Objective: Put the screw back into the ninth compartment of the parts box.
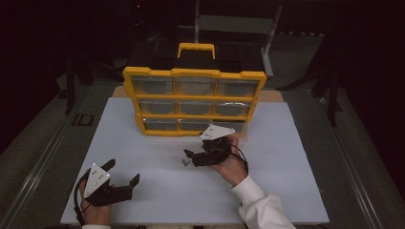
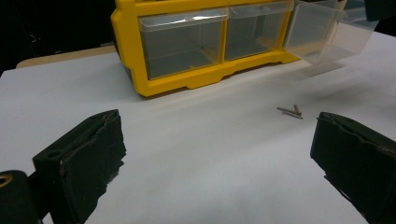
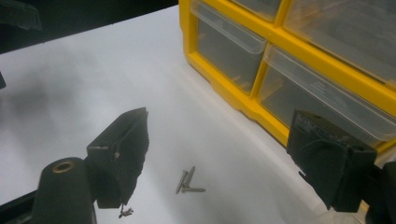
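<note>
Three screws (image 3: pixel 187 181) (between right claw (image 3: pixel 224 158))

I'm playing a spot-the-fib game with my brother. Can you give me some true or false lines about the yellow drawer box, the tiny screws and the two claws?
1. The screws lie on the white table, in front of the yellow drawer box. True.
2. The right claw is squeezing the screws. False: its jaws stand open above them, and the screws lie loose.
3. The left claw is open with nothing in it. True.
4. The drawer box is red. False: it is yellow with clear drawers.
5. One clear drawer at the bottom sticks out of the box. True, as the left gripper view shows.
</note>
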The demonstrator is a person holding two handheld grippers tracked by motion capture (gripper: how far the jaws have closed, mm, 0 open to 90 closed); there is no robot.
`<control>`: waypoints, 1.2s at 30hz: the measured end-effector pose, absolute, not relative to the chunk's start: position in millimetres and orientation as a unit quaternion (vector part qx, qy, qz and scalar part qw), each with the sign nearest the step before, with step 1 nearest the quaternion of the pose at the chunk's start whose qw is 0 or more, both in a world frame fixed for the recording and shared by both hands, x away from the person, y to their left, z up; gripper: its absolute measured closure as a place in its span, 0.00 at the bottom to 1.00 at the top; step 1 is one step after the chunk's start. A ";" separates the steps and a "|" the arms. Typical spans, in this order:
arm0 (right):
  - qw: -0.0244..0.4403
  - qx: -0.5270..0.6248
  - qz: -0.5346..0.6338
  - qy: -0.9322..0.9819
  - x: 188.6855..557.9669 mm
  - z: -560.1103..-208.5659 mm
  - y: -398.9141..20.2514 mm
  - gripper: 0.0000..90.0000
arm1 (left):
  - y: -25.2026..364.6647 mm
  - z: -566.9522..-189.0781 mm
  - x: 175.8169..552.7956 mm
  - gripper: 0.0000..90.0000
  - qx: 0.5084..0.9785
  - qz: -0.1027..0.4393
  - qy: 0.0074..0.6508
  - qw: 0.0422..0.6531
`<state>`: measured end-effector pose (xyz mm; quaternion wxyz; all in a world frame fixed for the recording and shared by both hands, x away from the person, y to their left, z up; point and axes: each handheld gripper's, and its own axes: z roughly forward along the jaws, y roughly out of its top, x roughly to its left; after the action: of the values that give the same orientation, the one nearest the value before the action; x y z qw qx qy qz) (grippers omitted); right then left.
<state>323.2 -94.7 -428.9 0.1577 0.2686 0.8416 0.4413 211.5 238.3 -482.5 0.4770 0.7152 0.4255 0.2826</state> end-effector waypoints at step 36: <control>0.122 0.269 0.356 0.887 342.4 -457.5 -62.5 0.27 | 238.6 -482.3 211.4 0.03 0.715 0.282 0.425 0.478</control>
<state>342.4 -62.5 -457.5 0.1219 0.2687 0.8866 0.3563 211.4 238.6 -482.3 0.4783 0.7146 0.4253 0.2823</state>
